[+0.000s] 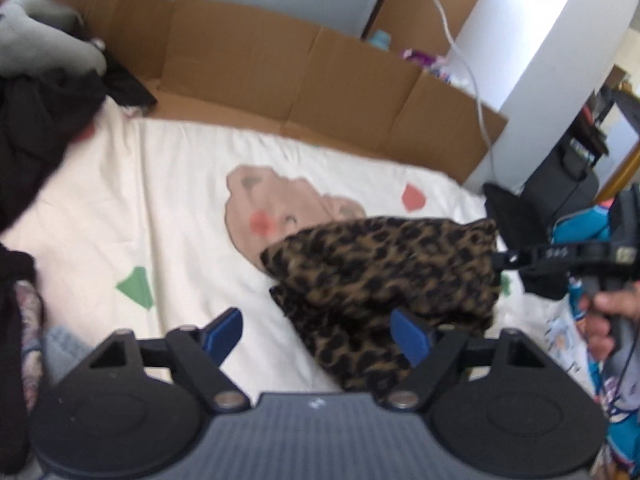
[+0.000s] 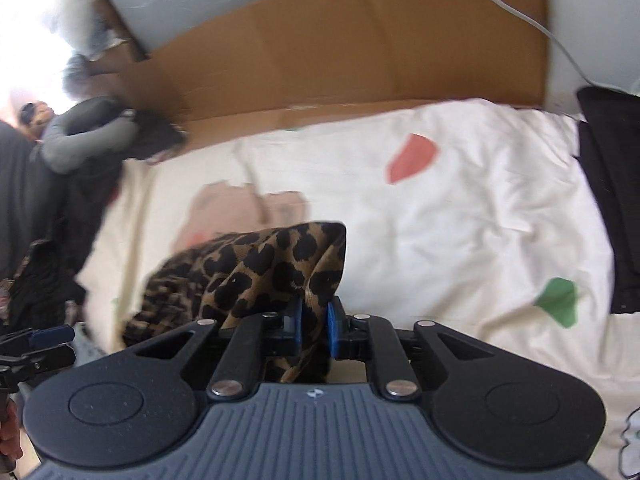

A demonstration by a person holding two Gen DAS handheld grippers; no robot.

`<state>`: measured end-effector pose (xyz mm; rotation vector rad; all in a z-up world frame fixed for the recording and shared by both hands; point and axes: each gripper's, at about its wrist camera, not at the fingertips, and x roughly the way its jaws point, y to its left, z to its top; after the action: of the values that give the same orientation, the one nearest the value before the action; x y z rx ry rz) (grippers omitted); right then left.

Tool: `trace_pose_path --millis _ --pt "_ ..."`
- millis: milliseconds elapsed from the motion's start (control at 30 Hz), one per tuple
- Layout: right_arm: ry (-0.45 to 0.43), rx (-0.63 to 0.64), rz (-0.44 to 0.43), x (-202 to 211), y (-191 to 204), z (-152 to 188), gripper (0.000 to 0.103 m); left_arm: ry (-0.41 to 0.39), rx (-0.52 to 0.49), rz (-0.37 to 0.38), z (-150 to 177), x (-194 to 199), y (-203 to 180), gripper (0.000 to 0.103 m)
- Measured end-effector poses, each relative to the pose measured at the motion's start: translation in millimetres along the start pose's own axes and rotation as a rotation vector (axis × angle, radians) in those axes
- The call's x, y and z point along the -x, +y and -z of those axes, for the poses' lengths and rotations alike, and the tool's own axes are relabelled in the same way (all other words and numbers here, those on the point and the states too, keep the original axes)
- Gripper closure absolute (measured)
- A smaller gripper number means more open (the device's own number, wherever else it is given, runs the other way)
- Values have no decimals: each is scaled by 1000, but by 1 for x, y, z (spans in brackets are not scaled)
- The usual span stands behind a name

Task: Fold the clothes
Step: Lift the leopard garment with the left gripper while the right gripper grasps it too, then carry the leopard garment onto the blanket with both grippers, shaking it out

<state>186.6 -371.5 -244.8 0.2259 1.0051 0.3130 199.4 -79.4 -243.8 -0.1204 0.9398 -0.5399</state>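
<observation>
A leopard-print garment (image 1: pixel 384 272) hangs bunched above a cream bedsheet (image 1: pixel 180 208) with coloured shapes. My right gripper (image 2: pixel 314 322) is shut on one corner of the leopard-print garment (image 2: pixel 256 272), the cloth pinched between its blue pads. In the left wrist view that right gripper (image 1: pixel 504 261) comes in from the right, held by a hand (image 1: pixel 608 312). My left gripper (image 1: pixel 318 334) stands open low over the sheet, with a fold of the garment lying beside its right blue pad (image 1: pixel 410 334) and nothing pressed between the pads.
Flattened brown cardboard (image 1: pixel 280 68) lines the far edge of the bed. A pile of dark and grey clothes (image 1: pixel 36 92) sits at the left. A black folded item (image 2: pixel 608 200) lies at the right edge. A white cable (image 1: pixel 464 56) hangs near the wall.
</observation>
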Motion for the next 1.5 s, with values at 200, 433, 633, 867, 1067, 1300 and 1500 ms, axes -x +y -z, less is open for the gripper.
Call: trace_pose_path --millis 200,433,633,867,1067,1300,1500 --pt "-12 -86 76 9 -29 14 71 3 40 83 -5 -33 2 26" --pt "-49 -176 22 38 -21 35 60 -57 -21 83 -28 -37 -7 25" --pt "-42 -180 -83 43 18 44 60 -52 -46 56 -35 -39 -1 25" --pt "-1 -219 -212 24 61 46 49 -66 31 35 -27 -18 18 25" --pt "32 -377 -286 -10 81 41 23 -96 85 -1 -18 -2 36 25" --pt "59 -647 -273 -55 78 43 21 -110 158 -6 -13 9 61 24" --pt "28 -815 -240 -70 69 53 22 -84 152 -26 -5 -2 72 25"
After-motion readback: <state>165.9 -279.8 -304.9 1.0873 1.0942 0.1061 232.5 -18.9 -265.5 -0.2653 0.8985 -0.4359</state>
